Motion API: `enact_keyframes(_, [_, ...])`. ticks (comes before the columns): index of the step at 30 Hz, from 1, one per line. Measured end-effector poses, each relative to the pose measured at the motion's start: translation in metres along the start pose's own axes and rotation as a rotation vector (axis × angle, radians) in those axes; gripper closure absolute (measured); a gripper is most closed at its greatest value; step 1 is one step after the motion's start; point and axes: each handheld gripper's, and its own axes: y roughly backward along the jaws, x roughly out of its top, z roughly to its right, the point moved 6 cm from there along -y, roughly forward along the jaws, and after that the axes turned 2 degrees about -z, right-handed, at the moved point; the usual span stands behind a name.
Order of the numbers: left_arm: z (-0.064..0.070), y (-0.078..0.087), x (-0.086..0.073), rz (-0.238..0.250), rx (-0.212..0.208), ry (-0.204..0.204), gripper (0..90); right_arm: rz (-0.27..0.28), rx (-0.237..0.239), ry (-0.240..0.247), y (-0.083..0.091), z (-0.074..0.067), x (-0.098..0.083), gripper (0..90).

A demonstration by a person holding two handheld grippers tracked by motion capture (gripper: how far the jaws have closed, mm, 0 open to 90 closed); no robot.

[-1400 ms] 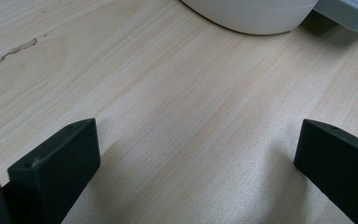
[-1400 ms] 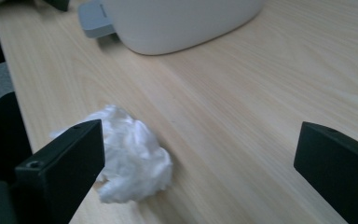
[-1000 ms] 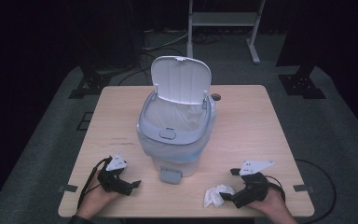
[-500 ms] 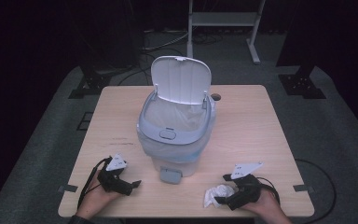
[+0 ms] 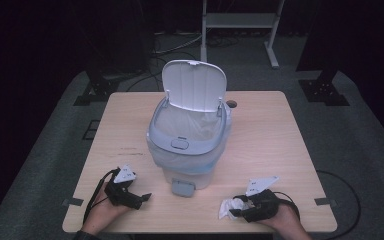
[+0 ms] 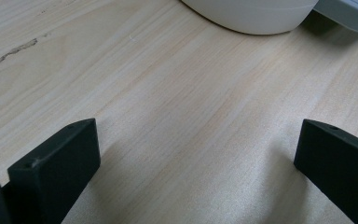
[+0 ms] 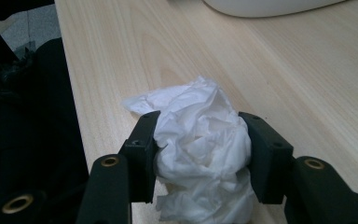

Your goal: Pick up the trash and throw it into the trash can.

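Note:
A crumpled white tissue (image 7: 200, 140) lies on the wooden table (image 5: 270, 130) near its front edge, right of centre. My right gripper (image 7: 196, 127) has just been closing, and both pads now press on the tissue's sides. From above, the right gripper (image 5: 236, 210) points left with the tissue (image 5: 226, 209) at its tips. A pale grey bin (image 5: 187, 145) stands mid-table with its lid (image 5: 192, 90) raised and a white liner inside. My left gripper (image 5: 143, 198) rests at the front left, its jaws wide apart over bare wood (image 6: 196, 140).
The bin's grey foot pedal (image 5: 182, 188) sticks out toward the front edge between the two grippers. The bin's rounded base (image 6: 251, 16) is just ahead of the left jaws. Dark floor, cables and a metal stand (image 5: 240, 20) lie beyond the table.
The right gripper has slid a little left onto the tissue and its jaws have closed on it. The left gripper has not moved.

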Motion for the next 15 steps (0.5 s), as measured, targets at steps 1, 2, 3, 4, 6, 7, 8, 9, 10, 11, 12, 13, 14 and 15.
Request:
enact_keyframes(1, [0.000,0.000,0.000,0.000,0.001,0.000,0.0,-0.002,0.003,-0.001,0.000,0.000,0.000,52.3])
enact_keyframes(2, [0.000,0.000,0.000,0.000,0.000,0.000,0.0,-0.002,0.004,-0.001,0.000,0.000,0.000,52.7])
enact_keyframes(3, [0.000,0.000,0.000,-0.001,0.000,0.000,0.0,-0.003,0.003,-0.003,0.001,0.001,-0.001,52.7])
enact_keyframes(4, [0.000,0.000,0.000,0.000,0.000,0.001,0.0,-0.003,0.001,-0.003,0.001,0.002,-0.001,52.7])
enact_keyframes(6, [0.000,0.000,0.000,0.000,0.000,-0.001,0.0,0.002,0.003,-0.013,0.002,0.003,-0.001,53.3])
enact_keyframes(7, [0.000,0.000,0.000,0.000,0.000,0.000,0.0,0.005,0.003,-0.020,0.003,0.005,-0.001,53.3])
enact_keyframes(8, [0.000,0.000,0.000,0.000,0.000,0.001,0.0,0.008,0.001,-0.026,0.004,0.006,-0.001,53.3])
enact_keyframes(9, [0.000,0.000,0.000,-0.001,0.000,0.001,0.0,0.015,0.001,-0.033,0.006,0.007,-0.001,53.3])
enact_keyframes(10, [0.000,0.000,0.000,-0.001,0.000,0.000,0.0,0.021,0.001,-0.035,0.008,0.009,0.000,53.7])
enact_keyframes(11, [0.000,0.000,0.000,0.000,0.000,0.001,0.0,0.028,0.005,-0.043,0.010,0.010,0.000,53.9])
enact_keyframes(12, [0.000,0.000,0.000,-0.001,0.001,0.000,0.0,0.033,0.007,-0.049,0.011,0.011,0.000,53.9])
enact_keyframes(13, [0.000,0.000,0.000,0.000,0.000,0.000,0.0,0.043,0.004,-0.057,0.013,0.013,0.001,53.9])
enact_keyframes(14, [0.000,0.000,0.000,-0.001,0.000,0.000,0.0,0.049,0.002,-0.062,0.014,0.014,0.001,53.9])
enact_keyframes(15, [0.000,0.000,0.000,0.000,0.000,0.001,0.0,0.054,-0.005,-0.066,0.016,0.016,0.001,54.0])
